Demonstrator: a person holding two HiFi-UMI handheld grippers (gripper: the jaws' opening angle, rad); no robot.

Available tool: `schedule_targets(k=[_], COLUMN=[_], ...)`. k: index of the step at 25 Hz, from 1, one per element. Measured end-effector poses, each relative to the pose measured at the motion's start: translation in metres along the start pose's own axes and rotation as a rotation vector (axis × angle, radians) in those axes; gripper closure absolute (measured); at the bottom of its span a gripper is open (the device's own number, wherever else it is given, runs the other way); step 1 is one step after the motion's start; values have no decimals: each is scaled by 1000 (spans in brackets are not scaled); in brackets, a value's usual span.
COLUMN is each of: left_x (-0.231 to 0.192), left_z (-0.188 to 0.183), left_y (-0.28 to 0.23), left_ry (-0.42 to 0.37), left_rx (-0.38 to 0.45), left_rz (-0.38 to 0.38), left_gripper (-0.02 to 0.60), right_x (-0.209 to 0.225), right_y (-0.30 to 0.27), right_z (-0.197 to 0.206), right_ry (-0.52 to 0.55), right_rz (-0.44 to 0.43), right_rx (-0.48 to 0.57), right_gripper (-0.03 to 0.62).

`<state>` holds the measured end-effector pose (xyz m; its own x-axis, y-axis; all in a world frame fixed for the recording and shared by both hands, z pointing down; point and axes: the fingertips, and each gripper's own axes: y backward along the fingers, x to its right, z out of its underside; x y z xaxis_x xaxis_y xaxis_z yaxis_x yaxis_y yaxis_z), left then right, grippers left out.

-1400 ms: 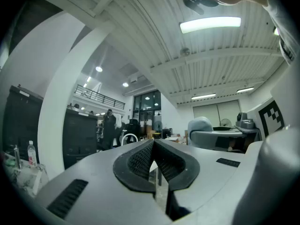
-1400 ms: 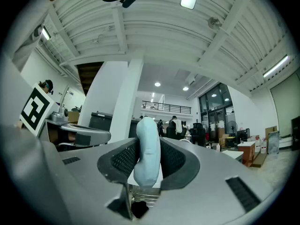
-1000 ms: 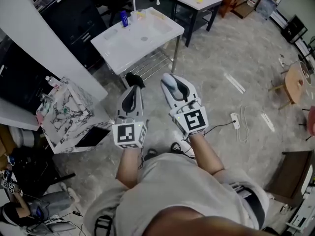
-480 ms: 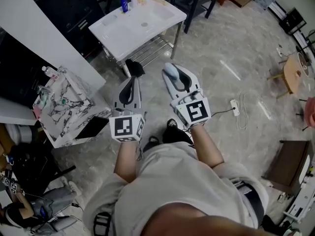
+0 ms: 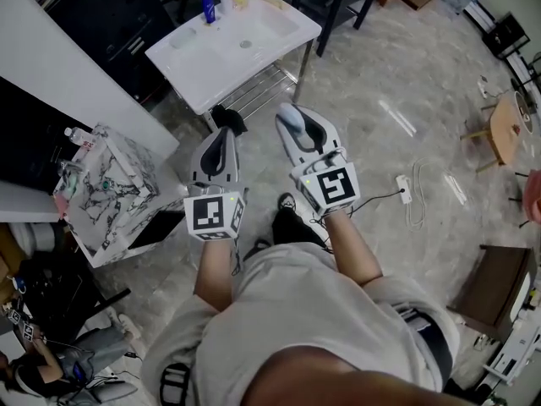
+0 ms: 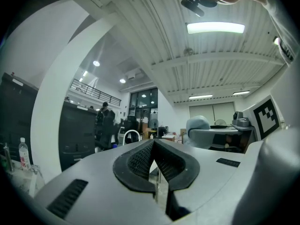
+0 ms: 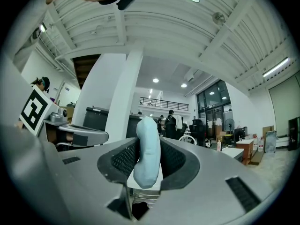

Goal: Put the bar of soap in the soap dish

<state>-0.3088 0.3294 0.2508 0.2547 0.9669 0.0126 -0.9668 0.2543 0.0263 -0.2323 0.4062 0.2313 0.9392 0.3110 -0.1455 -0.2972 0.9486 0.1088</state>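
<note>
Soap bar: a pale blue bar [image 7: 146, 144] is pinched on edge between the pads of the right gripper [image 5: 299, 132], with its rounded end standing proud of the jaws.
Left gripper [image 6: 153, 149]: the jaws are pressed together at the tips, and nothing is held between the pads.
Sink table [image 5: 211, 62]: it is seen ahead across open floor, well apart from both grippers; a blue bottle [image 5: 207, 8] stands near its far edge.
Soap dish: it cannot be picked out with certainty at this range, and is judged to lie somewhere on the sink top.
Step in hand: the bar is judged to be in carriage toward the sink, with placing not yet begun.
Grip: the pinch is best kept firm and even, since a smooth bar can be squeezed out of the pads.
Approach: the dish should be located first, then the bar brought in low over it and laid flat.
Release: the jaws are best spread only once the bar is resting in the dish.
</note>
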Motion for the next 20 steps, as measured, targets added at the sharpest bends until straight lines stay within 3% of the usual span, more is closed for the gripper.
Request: schedule_targets(k=[11,15,20], left_x=[0,6,11], left_z=[8,12,20], left_y=[-108,-141,-170], left_ry=[-4,-12,-13], left_rx=[-33,-47,-66], left_rz=[-2,-12,-33], left_gripper=[563,563,563], right_x=[88,119,149], right_y=[-59,-71,-84], right_z=[21,34,46], right_ry=[-10,-36,-52], right_rz=[-25,-29,-58], right_rx=[1,-42,-1], right_gripper=[471,471,471])
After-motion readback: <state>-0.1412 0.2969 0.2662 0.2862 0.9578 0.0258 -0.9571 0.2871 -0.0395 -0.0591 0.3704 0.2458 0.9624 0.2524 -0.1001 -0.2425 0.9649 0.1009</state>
